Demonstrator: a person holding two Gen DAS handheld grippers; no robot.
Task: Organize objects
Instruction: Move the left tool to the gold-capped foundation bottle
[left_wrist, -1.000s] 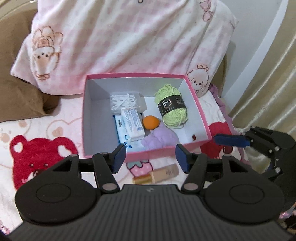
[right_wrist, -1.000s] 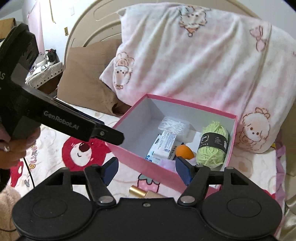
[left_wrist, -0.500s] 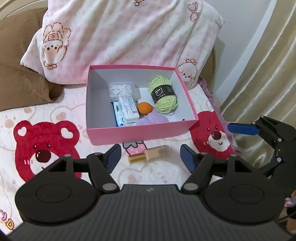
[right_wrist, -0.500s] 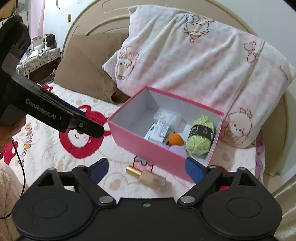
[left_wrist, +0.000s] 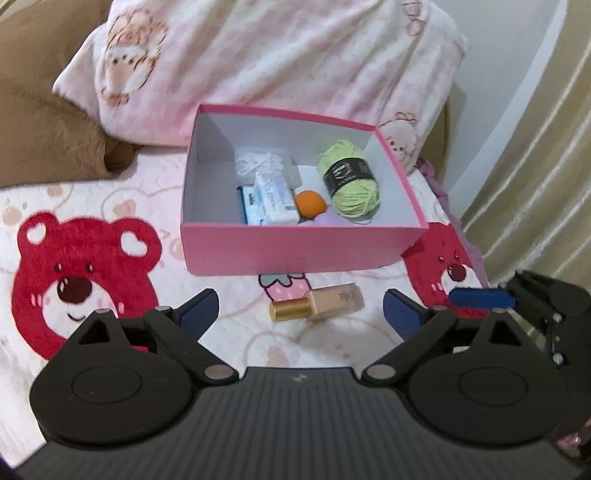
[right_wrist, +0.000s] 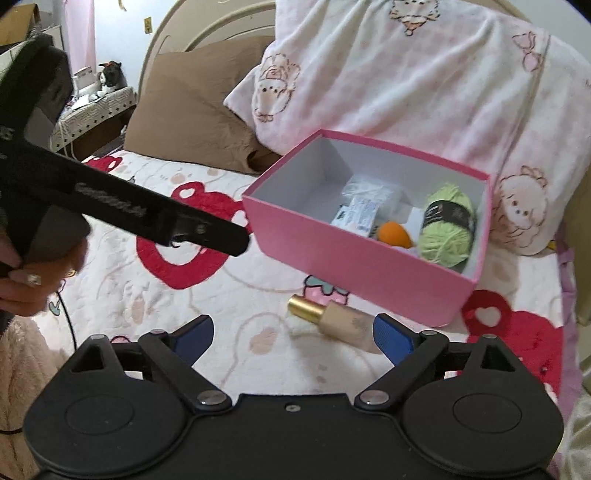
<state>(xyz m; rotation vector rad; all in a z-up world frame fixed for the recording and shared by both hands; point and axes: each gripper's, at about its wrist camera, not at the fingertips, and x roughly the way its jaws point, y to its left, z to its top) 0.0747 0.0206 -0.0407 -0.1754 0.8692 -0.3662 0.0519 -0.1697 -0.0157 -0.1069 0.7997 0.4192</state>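
Pink box (left_wrist: 295, 247) on the bed already holds yarn (left_wrist: 351, 184) and sponge (left_wrist: 310, 202), while the bottle (left_wrist: 317, 304) lies just before it, so with both tools, left (left_wrist: 300, 306) and right (right_wrist: 293, 332), opening and empty, one must likely pinch it.

I read nothing for certain. White lettering on the left gripper (right_wrist: 221, 240) arm is blurred. Marks on yarn (left_wrist: 351, 184) band and tissue pack (left_wrist: 275, 199) too small.
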